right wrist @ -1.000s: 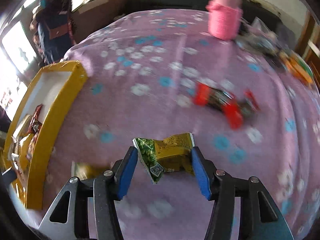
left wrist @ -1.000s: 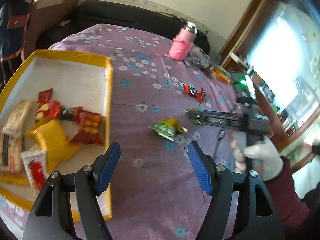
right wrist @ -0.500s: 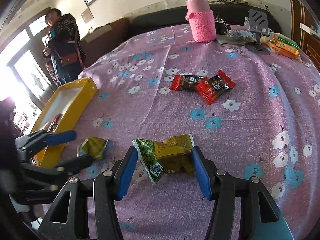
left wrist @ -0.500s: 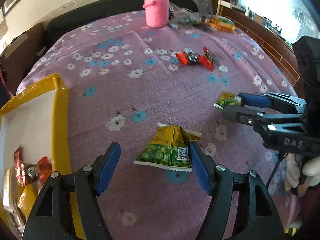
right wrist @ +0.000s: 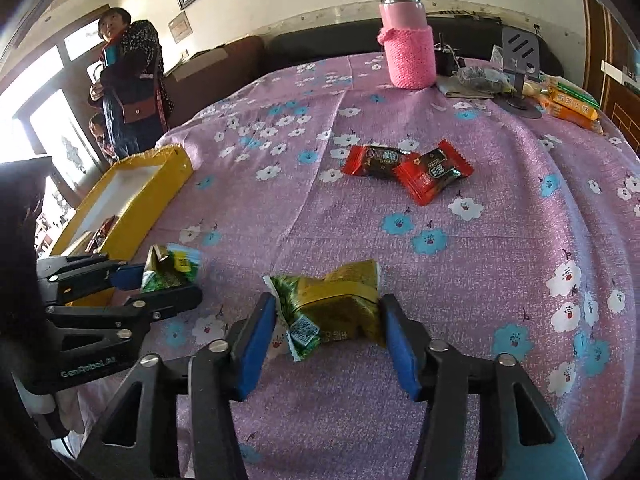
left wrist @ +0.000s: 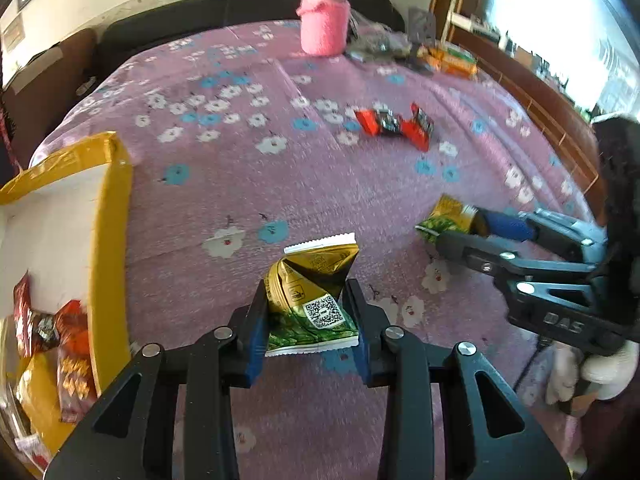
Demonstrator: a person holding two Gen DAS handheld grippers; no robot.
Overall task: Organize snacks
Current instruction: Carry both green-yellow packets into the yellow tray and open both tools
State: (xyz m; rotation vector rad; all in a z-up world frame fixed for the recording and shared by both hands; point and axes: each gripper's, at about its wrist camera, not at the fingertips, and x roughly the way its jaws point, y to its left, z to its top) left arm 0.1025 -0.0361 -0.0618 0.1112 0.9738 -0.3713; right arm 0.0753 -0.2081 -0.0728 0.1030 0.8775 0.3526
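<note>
- The left gripper is nearest. Its jaws have just been closing and now squeeze a green and gold snack bag that sits on the purple flowered desk.
- The right gripper has a second green and gold snack bag between its jaws. They have just been closing too. The right pad touches the bag. I cannot tell if the left pad presses it.
- The yellow box is close on the left, with snacks already in it.
- Two red snack packs lie farther off, touching each other.
- The pink bottle stands at the far edge.
- What could go wrong: the bags are puffy and slippery, so one might slide out when lifted. The two grippers are near each other and could bump on the way to the box.
</note>
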